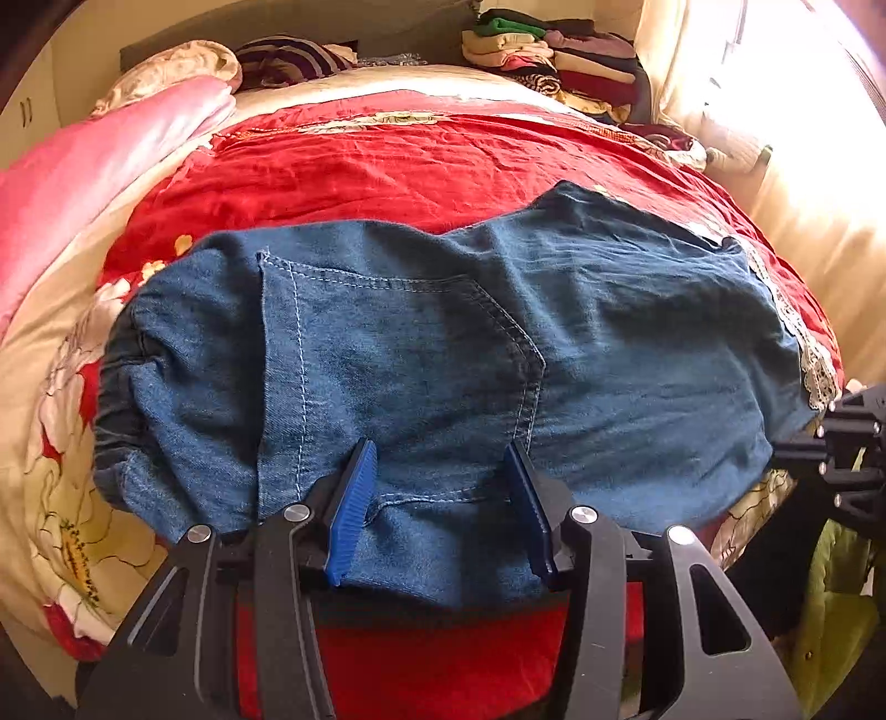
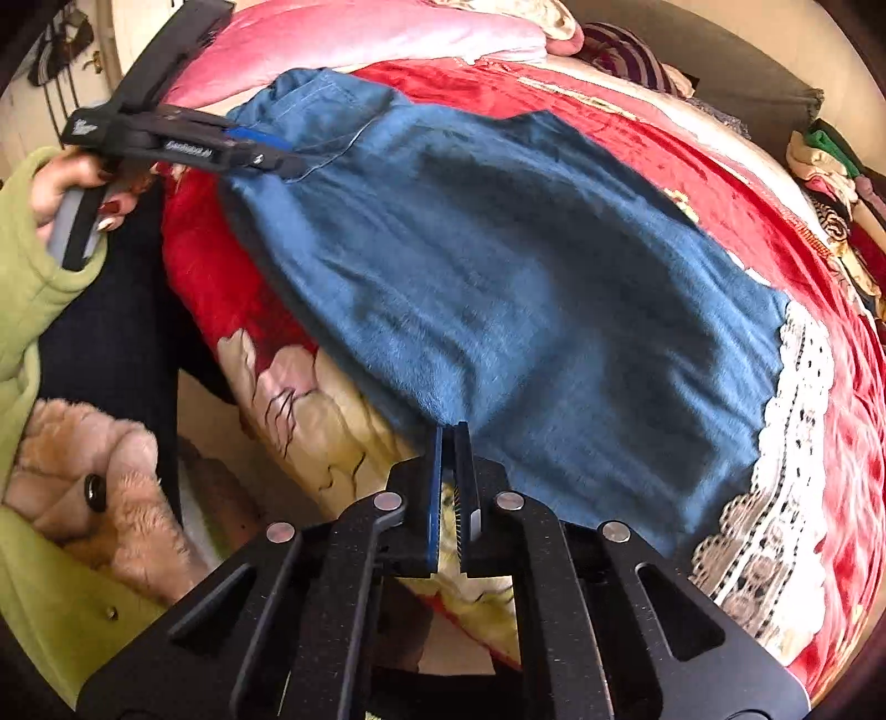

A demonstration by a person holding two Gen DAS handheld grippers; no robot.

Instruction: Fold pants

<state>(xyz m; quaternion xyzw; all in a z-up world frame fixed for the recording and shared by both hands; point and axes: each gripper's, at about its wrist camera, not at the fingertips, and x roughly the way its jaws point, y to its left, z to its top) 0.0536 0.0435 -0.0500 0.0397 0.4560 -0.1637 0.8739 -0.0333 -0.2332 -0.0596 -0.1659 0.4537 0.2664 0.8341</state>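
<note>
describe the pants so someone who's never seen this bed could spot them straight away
Start at the big red quilt covering the bed. The pants lie across its near edge, a broad blue denim piece with a stitched pocket. Unlike the pink blanket and the folded clothes stack further back, they carry a white lace trim along the leg hem.

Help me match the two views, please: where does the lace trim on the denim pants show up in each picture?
Left wrist view: lace trim runs down the pants' right edge, at the frame's right side.
Right wrist view: lace trim sweeps down the lower right, bordering the denim.
Shared landmark: the red bedspread under the pants.
</note>
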